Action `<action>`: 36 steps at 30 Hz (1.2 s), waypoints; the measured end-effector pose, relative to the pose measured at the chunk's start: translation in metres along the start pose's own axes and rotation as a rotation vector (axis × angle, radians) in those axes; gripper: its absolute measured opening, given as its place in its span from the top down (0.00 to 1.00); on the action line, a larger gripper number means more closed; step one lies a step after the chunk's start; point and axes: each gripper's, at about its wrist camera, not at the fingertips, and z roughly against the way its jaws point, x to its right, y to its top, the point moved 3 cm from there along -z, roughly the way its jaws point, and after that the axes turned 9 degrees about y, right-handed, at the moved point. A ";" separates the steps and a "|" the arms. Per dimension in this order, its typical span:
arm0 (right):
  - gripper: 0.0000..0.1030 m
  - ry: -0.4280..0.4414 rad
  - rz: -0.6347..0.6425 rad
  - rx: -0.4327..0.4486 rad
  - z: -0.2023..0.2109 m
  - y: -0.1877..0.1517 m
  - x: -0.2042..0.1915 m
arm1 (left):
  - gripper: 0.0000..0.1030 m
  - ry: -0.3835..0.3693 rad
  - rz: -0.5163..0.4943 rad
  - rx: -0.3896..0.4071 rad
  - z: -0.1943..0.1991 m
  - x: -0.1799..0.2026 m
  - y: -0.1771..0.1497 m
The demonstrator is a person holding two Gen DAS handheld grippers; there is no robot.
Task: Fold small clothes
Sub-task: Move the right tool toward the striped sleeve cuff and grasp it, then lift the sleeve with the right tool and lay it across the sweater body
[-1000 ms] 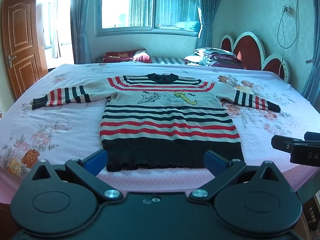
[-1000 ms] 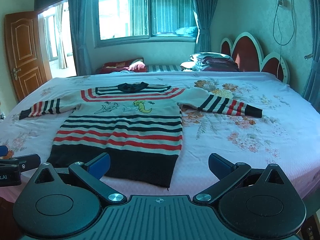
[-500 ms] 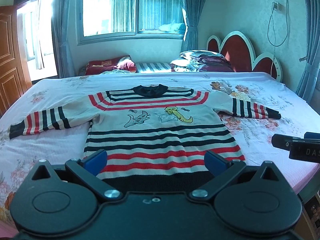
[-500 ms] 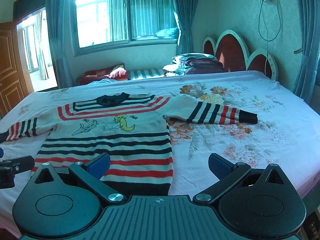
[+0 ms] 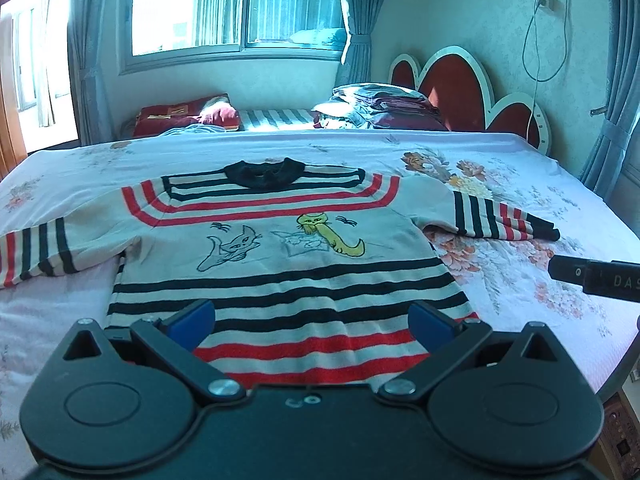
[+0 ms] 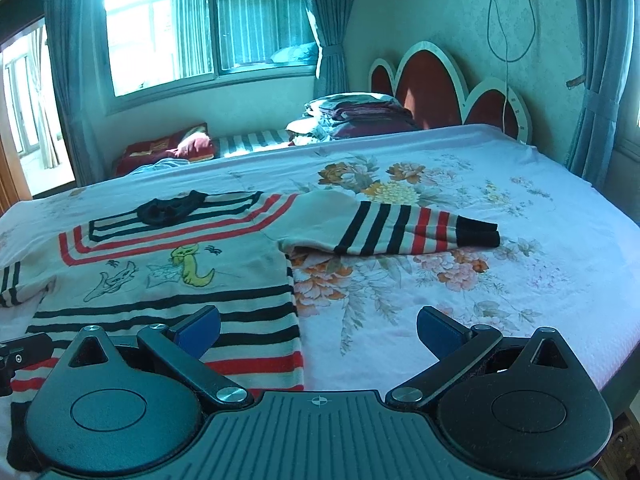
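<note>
The striped sweater (image 5: 276,248) lies flat on the flowered bed (image 5: 520,184), front side up. Its left sleeve (image 5: 36,256) is cut off at 9 o'clock in the left wrist view. The left gripper (image 5: 311,322) is spread wide and empty over the hem, which its body hides. The right gripper (image 6: 318,330), also released, hangs at the sweater's right edge, with the right sleeve (image 6: 400,232) at 12 o'clock.

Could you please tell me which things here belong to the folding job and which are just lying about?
For the job:
- striped sweater
- left tongs, open
- right tongs, open

Lying about:
- pile of bedding by the headboard
- red cushion
- hanging cable
</note>
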 end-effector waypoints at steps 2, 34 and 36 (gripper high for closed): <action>0.00 -0.001 -0.022 -0.006 -0.017 0.009 0.017 | 0.00 -0.006 0.010 -0.004 -0.018 0.011 0.010; 0.76 -0.159 -0.561 -0.036 -0.218 0.049 0.315 | 0.02 0.019 -0.089 -0.235 -0.232 0.161 0.102; 0.86 -0.177 -0.546 -0.034 -0.220 0.051 0.314 | 0.02 0.034 -0.084 -0.242 -0.234 0.154 0.103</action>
